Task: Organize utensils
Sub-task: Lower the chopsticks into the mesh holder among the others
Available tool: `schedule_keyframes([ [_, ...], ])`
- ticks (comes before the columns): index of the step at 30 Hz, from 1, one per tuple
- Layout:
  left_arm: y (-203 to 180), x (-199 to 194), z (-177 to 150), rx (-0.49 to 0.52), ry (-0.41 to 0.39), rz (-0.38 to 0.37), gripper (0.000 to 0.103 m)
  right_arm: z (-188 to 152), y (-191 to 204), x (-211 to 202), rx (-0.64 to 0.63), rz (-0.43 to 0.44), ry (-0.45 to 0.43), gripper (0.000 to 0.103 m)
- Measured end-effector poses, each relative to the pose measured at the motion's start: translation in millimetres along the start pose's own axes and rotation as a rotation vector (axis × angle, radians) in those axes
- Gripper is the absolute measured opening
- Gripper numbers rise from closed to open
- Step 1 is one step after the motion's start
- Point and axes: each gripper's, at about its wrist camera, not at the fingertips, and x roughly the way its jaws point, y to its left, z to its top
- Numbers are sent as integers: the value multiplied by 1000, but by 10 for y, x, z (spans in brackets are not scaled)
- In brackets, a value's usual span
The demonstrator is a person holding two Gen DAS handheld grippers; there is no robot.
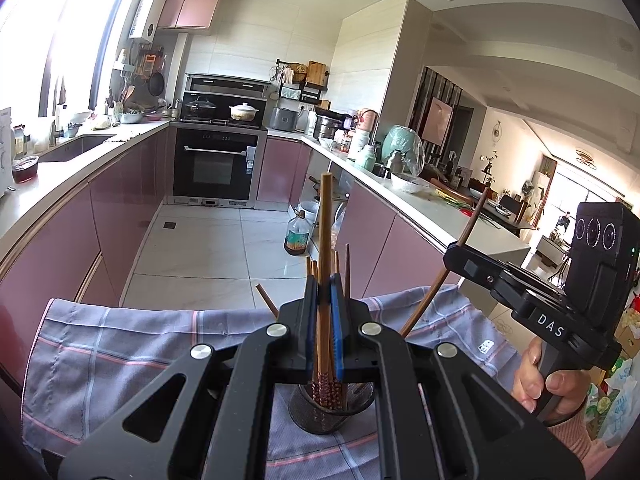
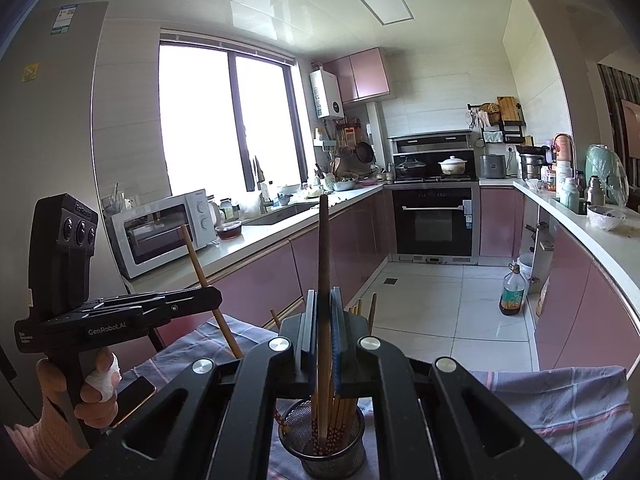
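Fingers (image 1: 338,320) grip chopsticks (image 1: 325,216) above chopstick-filled mesh holder (image 2: 332,446)

Each wrist view close behind its tongs, facing the kitchen, sharing the mesh holder (image 1: 320,412) (image 2: 328,444)

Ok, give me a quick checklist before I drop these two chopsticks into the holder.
1. Grip of left gripper on light chopstick: ok, shut on it.
2. Grip of right gripper on dark chopstick: ok, shut on it.
3. Is the holder upright on the cloth: ok.
4. Room left in holder: ok, a gap shows on one side.
5. Lower ends over holder's mouth: cannot tell, the grippers hide them.
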Motion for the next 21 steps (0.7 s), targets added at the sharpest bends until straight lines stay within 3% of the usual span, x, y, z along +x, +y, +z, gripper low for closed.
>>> schedule_keyframes([
  [21,123,211,-9,-10,56,12,7,-103,-44,166,13,-9,50,5],
])
